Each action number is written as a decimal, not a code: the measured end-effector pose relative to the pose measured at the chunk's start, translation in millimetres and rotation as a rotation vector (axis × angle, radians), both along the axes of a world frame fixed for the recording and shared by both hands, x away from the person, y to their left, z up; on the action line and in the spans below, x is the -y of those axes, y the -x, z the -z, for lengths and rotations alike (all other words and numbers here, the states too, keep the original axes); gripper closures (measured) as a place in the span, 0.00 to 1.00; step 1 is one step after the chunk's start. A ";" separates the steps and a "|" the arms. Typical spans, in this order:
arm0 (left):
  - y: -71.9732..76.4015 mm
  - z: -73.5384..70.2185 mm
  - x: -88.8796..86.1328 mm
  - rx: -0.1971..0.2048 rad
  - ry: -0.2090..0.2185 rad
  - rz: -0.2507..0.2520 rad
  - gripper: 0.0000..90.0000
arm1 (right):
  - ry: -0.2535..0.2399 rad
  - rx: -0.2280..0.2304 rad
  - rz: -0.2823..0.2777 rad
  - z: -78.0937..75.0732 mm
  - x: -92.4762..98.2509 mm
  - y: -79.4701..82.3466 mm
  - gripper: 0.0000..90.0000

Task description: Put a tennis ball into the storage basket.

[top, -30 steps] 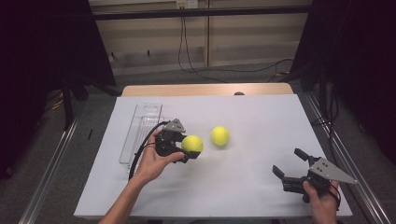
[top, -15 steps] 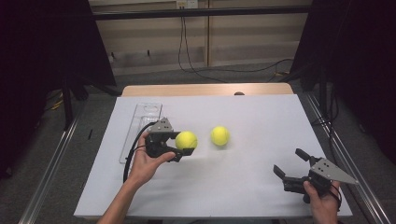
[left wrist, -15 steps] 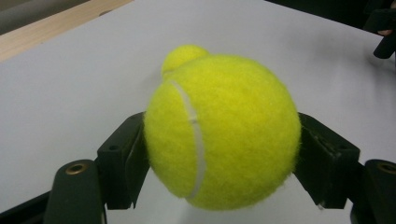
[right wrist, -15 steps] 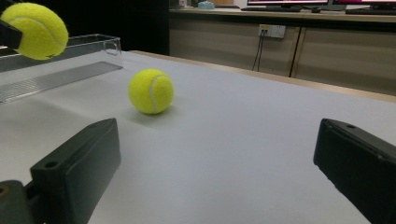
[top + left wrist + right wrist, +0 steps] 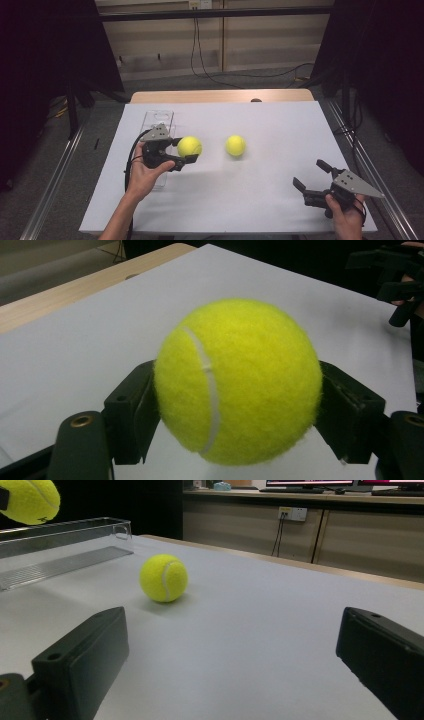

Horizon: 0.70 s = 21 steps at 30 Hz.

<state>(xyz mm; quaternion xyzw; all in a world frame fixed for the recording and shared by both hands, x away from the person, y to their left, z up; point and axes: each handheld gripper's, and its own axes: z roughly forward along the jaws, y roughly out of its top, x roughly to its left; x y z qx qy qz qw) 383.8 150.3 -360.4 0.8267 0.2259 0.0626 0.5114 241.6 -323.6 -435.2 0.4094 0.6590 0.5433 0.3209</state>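
The left gripper (image 5: 186, 152) pinches one tennis ball (image 5: 190, 146) off the bench (image 5: 280, 200), beside the clear tray (image 5: 160, 118) at its 9 o'clock, probably its destination. The right gripper (image 5: 312, 175) waits, jaws spread, second ball (image 5: 235, 145) at its 11 o'clock.

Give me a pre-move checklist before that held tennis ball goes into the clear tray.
1. Grip: left gripper shut on the held tennis ball, a pad on each side: ok.
2. Ball lifted off the white table: ok.
3. Clear tray beside the left gripper, its near part under the hand: ok.
4. Tray holds nothing, as far as the right gripper view shows: ok.
5. Second tennis ball rests apart on the table: ok.
6. Right gripper open, off to the side: ok.
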 end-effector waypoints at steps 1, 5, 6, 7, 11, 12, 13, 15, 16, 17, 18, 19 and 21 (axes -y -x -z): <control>0.0 -0.5 -2.4 -0.002 0.004 -0.004 0.29 | 0.002 0.001 -0.002 0.0 0.1 0.1 0.00; -0.3 -1.5 -9.2 -0.009 0.012 -0.016 0.29 | -0.001 0.001 -0.001 -0.1 0.2 0.0 0.00; -0.2 -2.2 -13.5 -0.007 0.010 -0.018 0.29 | 0.001 0.001 -0.002 -0.1 0.3 -0.2 0.00; 0.1 -2.8 -15.7 -0.010 0.011 -0.019 0.29 | -0.003 0.000 -0.001 -0.2 -0.1 -0.1 0.00; 0.7 -5.2 -26.3 -0.009 0.017 -0.034 0.29 | 0.006 0.003 -0.005 -0.5 -0.1 0.4 0.00; 0.3 -5.7 -29.1 -0.008 0.018 -0.038 0.29 | 0.004 0.002 -0.005 -0.4 -0.1 0.4 0.00; 0.4 -6.2 -31.4 -0.013 0.020 -0.046 0.29 | 0.003 0.001 -0.004 -0.3 0.0 0.3 0.00; 0.2 -6.8 -34.7 -0.011 0.022 -0.050 0.29 | 0.000 0.000 -0.002 -0.2 0.0 0.0 0.00; 0.2 -7.6 -36.1 -0.011 0.018 -0.051 0.29 | 0.001 0.001 -0.002 -0.2 0.0 0.0 0.00; 0.1 -8.3 -37.5 -0.005 0.019 -0.054 0.29 | 0.001 0.001 -0.003 -0.3 -0.2 0.1 0.00; 0.3 -9.3 -38.9 -0.003 0.016 -0.056 0.29 | 0.004 0.001 -0.003 -0.3 -0.2 0.1 0.00; 0.4 -10.6 -40.5 -0.002 0.012 -0.059 0.29 | 0.004 0.001 -0.003 -0.4 -0.3 0.2 0.00; 0.9 -12.3 -44.2 0.001 0.020 -0.064 0.29 | 0.005 0.001 -0.002 -0.3 -0.3 0.2 0.00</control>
